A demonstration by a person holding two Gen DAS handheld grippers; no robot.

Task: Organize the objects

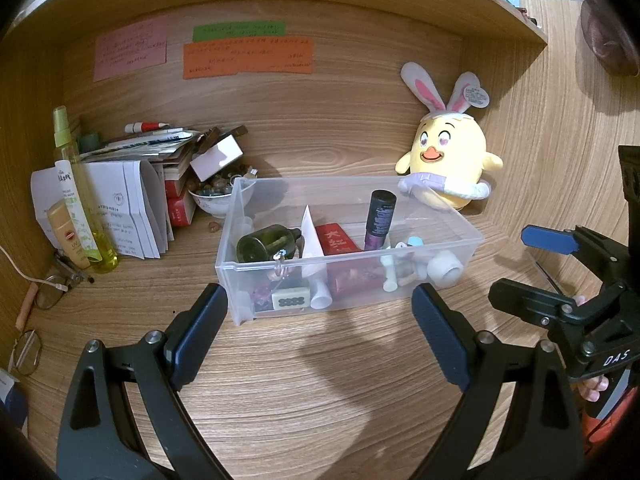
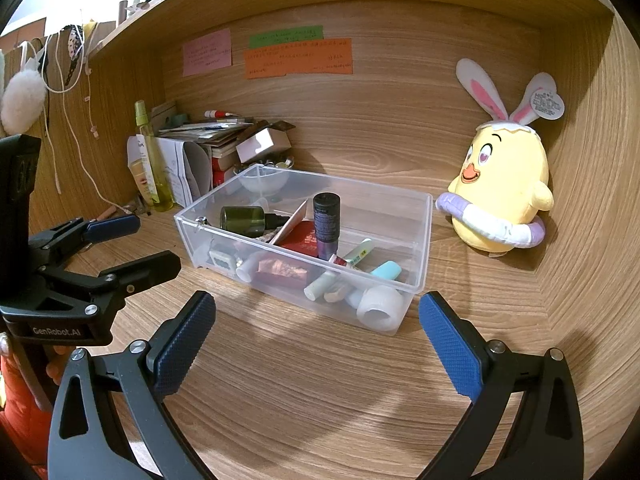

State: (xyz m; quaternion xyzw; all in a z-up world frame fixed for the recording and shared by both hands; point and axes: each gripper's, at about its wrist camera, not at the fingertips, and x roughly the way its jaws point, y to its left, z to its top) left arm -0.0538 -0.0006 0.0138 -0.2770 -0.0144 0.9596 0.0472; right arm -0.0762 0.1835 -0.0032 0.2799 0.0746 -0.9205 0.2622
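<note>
Both grippers, left [image 1: 320,320] and right [image 2: 316,328], spread and empty; bin [image 1: 460,236] at twelve o'clock already filled, suggesting little remains.

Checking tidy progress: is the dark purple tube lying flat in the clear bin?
No, the purple tube stands upright inside the clear bin.
</note>
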